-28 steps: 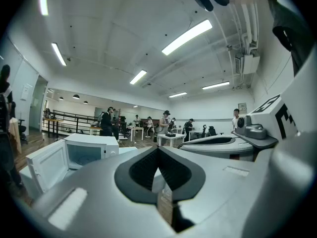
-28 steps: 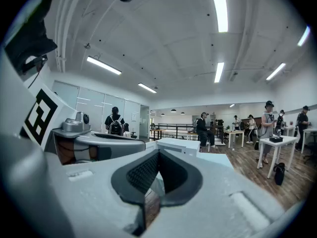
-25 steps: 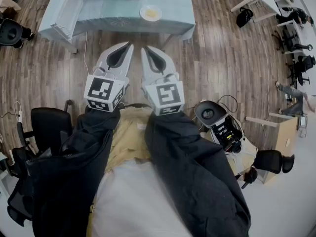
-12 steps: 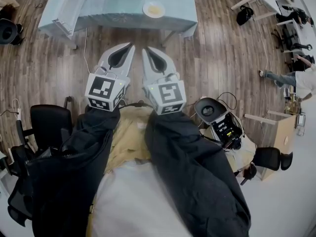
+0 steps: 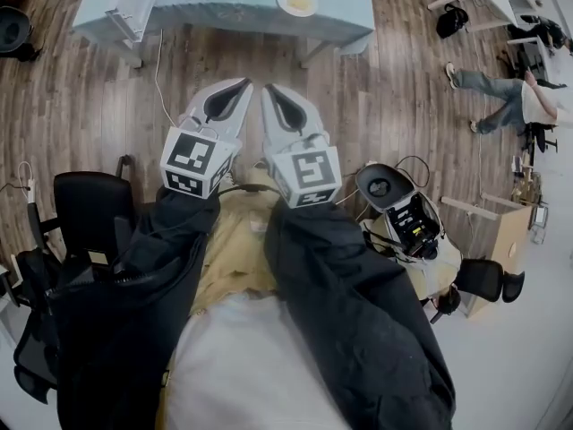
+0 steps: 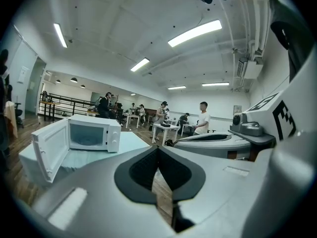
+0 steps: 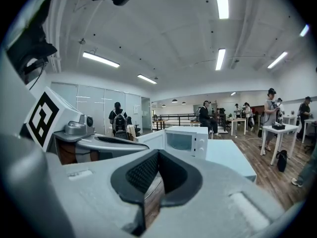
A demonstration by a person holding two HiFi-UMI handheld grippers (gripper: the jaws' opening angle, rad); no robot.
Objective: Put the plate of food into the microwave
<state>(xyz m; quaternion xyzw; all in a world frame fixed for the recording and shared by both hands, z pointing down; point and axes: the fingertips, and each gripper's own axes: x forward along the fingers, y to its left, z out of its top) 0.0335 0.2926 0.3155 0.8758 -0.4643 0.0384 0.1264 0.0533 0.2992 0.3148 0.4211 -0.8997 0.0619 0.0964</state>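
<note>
A white plate of yellow food (image 5: 298, 1) sits on the light blue table (image 5: 233, 12) at the far end of the head view. The white microwave (image 6: 91, 135) stands on that table with its door (image 6: 49, 150) swung open to the left; it also shows in the right gripper view (image 7: 185, 140). My left gripper (image 5: 243, 83) and right gripper (image 5: 267, 89) hang side by side over the wooden floor, well short of the table. Both are shut with nothing between the jaws, as the left gripper (image 6: 158, 148) and right gripper (image 7: 158, 152) show in their own views.
Black office chairs (image 5: 85, 218) stand at the left, and a black open case (image 5: 403, 222) lies on the floor at the right. A person's legs (image 5: 492, 97) show at the far right. More people and white desks (image 6: 166, 130) fill the room behind the table.
The table and plate have slid up and to the right in the head view. A person at the right edge has moved. Both grippers stay shut, side by side.
</note>
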